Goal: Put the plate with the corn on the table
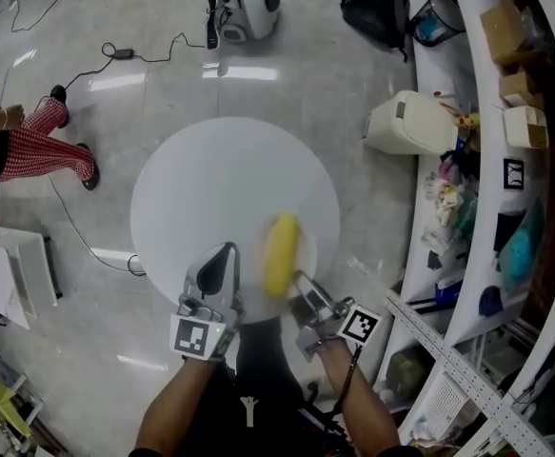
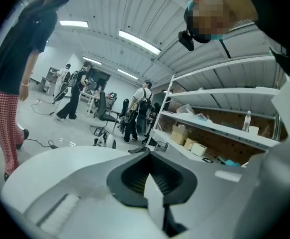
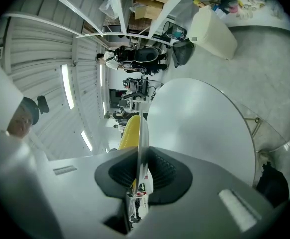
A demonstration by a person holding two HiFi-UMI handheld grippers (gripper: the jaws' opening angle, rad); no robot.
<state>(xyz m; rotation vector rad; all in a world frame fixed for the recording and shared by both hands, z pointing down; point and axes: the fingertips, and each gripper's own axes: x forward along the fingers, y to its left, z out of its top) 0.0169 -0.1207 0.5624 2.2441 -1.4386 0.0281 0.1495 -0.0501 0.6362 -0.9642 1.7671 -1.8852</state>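
Note:
A yellow corn cob [image 1: 280, 253] lies on a small white plate [image 1: 303, 244] over the near right part of the round white table [image 1: 201, 188]. My right gripper [image 1: 301, 279] is shut on the plate's near rim. In the right gripper view the plate [image 3: 141, 133] stands edge-on between the dark pads, with the corn [image 3: 130, 131] to its left, the table [image 3: 199, 123] beyond and my right gripper [image 3: 141, 176] clamped on it. My left gripper [image 1: 225, 253] hovers beside the plate on its left, shut and holding nothing. In its own view my left gripper [image 2: 152, 176] looks across the table [image 2: 70, 157].
A person in red checked trousers [image 1: 39, 146] stands left of the table. White shelves [image 1: 505, 160] with boxes and clutter run along the right. A white bin [image 1: 406, 124], a black bag [image 1: 377, 12], a round white machine [image 1: 248, 3] and floor cables lie beyond the table.

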